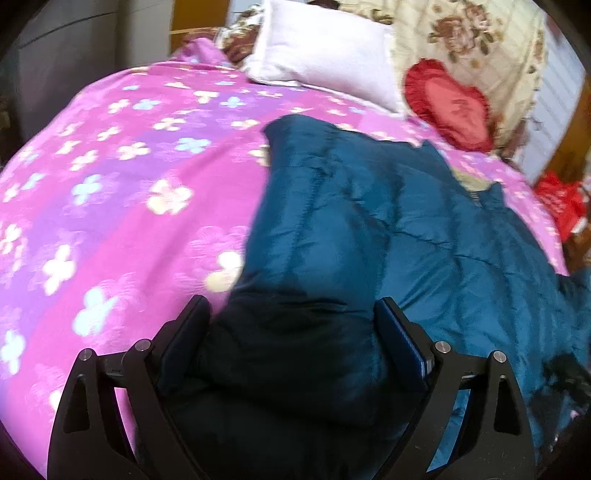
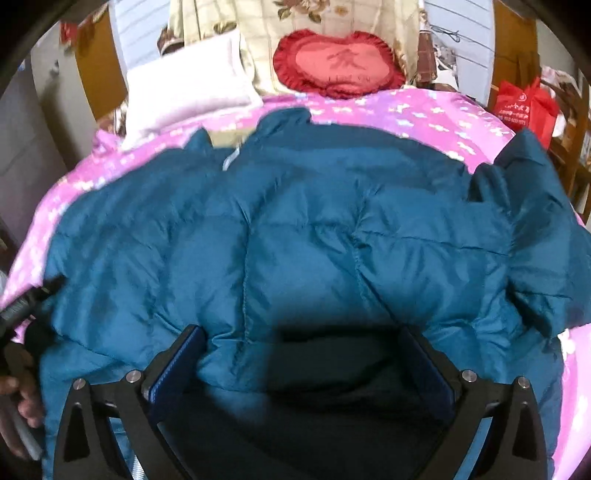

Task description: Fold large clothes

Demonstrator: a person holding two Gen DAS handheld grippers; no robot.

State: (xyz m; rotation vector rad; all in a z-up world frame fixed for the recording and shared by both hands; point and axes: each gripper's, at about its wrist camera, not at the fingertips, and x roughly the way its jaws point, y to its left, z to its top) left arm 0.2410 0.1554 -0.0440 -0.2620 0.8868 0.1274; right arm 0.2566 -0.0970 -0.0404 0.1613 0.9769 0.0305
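A teal quilted puffer jacket (image 1: 369,221) (image 2: 295,221) lies spread on a pink flowered bedspread (image 1: 129,184) (image 2: 424,114). My left gripper (image 1: 293,314) hangs over the jacket's near left edge. Its jaws are wide apart, with dark, shaded fabric lying between them, and the pads do not press on it. My right gripper (image 2: 299,332) stands over the jacket's near hem at the middle, also open wide with fabric between the fingers. In the right wrist view the left gripper (image 2: 26,302) and the hand (image 2: 18,402) holding it show at the jacket's left edge. One sleeve (image 2: 535,206) lies off to the right.
A white pillow (image 1: 321,48) (image 2: 188,96) and a red heart-shaped cushion (image 1: 450,107) (image 2: 340,62) lie at the head of the bed, against a cream flowered cover (image 2: 332,14). A red bag (image 1: 557,203) (image 2: 524,107) stands beside the bed on the right. Bare bedspread stretches left of the jacket.
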